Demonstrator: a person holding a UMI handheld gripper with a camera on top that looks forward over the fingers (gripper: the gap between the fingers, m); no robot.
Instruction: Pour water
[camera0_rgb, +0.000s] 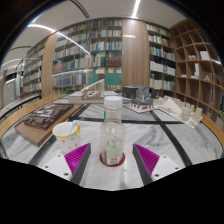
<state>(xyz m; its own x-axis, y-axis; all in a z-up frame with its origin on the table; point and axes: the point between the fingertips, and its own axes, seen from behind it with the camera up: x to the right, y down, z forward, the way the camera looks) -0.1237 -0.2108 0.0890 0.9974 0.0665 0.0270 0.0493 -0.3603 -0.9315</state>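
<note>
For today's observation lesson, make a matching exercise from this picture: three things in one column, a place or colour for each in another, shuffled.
Things:
1. Water bottle
2. Cup
3. Finger pads

Descriptions:
A. Magenta, at either side of the bottle
B. Upright between the open fingers, white cap on
C. On the table, left of the bottle, beyond the left finger

Pairs: 1-B, 2-C, 3-A
</note>
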